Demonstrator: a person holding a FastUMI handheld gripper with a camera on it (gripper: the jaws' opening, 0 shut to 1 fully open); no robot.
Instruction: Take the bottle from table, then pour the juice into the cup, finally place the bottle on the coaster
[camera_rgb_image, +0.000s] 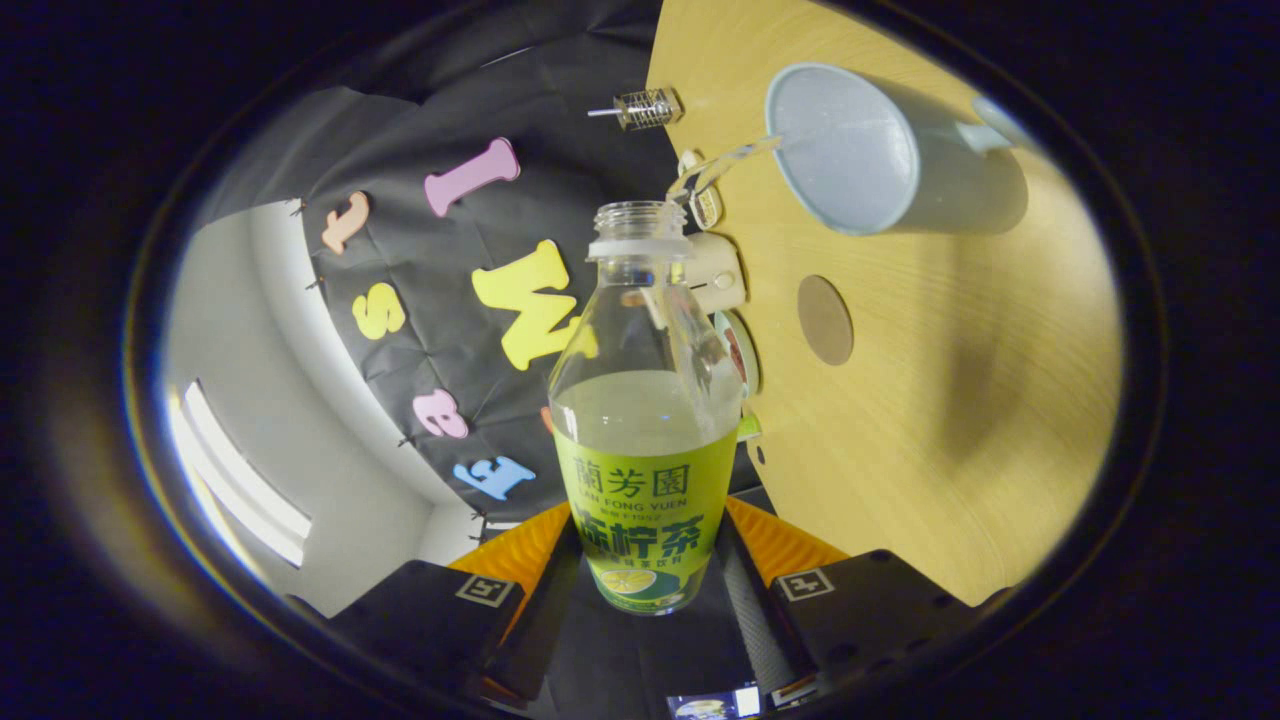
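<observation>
Bottle (645, 400) — clear glossy plastic, open neck, with a slick printed wrap label around its lower half. Cup (870, 150) — smooth, matt-looking, pale; material unclear. Surface (960, 340): light wood grain, satin finish. Coaster (825, 319): flat, dull brown disc. Booth wall (450, 290): matt black cloth, creased.

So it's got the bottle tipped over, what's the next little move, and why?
Probably carry on tipping and bring the mouth nearer the cup. The hand-held gripper is shut on the clear plastic green-labelled bottle, uncapped and holding pale juice; its mouth sits short of the grey cup on the wooden table.
</observation>
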